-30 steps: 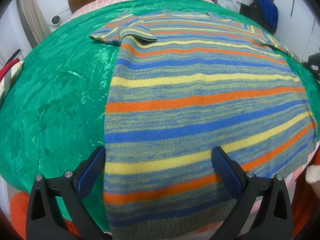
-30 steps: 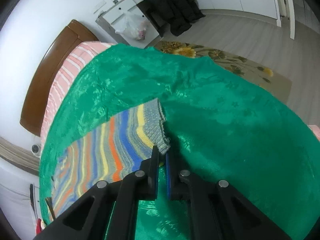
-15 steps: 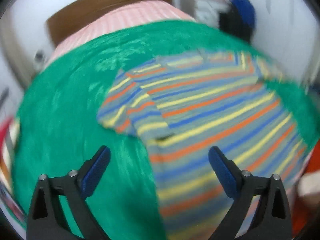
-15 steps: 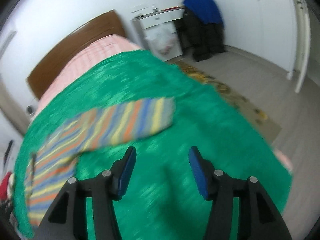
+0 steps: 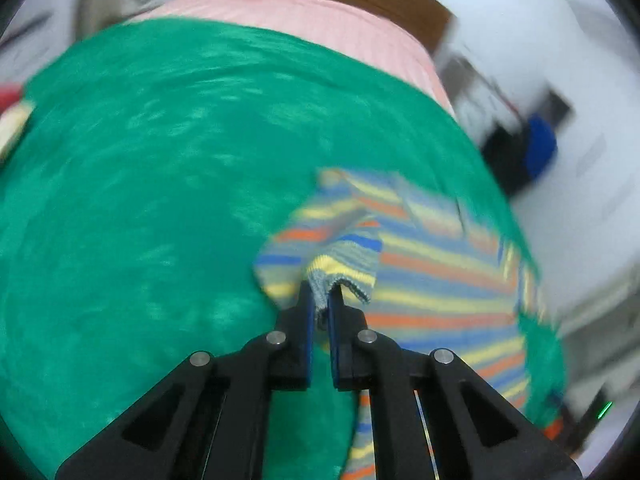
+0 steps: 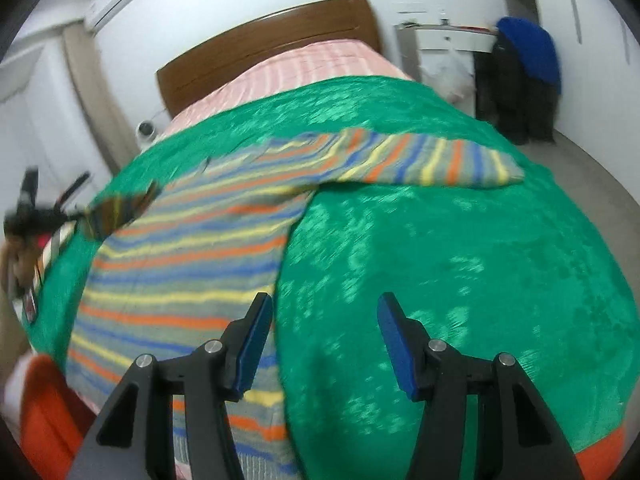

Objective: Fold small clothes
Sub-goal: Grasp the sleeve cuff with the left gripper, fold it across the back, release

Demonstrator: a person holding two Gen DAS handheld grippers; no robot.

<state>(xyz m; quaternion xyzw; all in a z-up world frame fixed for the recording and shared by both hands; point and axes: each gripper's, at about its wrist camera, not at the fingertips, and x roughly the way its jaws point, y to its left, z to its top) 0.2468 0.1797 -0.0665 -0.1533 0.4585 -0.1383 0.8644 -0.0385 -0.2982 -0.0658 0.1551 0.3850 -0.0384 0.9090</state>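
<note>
A striped knit sweater (image 6: 192, 256) in blue, orange, yellow and grey lies flat on a green bedspread (image 6: 460, 264). Its right sleeve (image 6: 448, 160) stretches out to the right. My left gripper (image 5: 322, 300) is shut on the cuff of the left sleeve (image 5: 340, 268) and holds it raised above the sweater body (image 5: 440, 304); this view is blurred. My right gripper (image 6: 324, 316) is open and empty, hovering over the sweater's right side edge and the green spread. The left gripper shows small and blurred at the far left of the right wrist view (image 6: 76, 214).
The bed has a pink striped sheet (image 6: 304, 64) and a brown headboard (image 6: 264, 44). A white desk (image 6: 444, 36) and a chair draped with blue and black clothes (image 6: 524, 64) stand at the right. An orange item (image 6: 44, 400) lies at the bed's near left corner.
My left gripper moved to the left sleeve and shut on its cuff, lifting it. My right gripper let go of the right sleeve cuff, opened and drew back toward the sweater's side.
</note>
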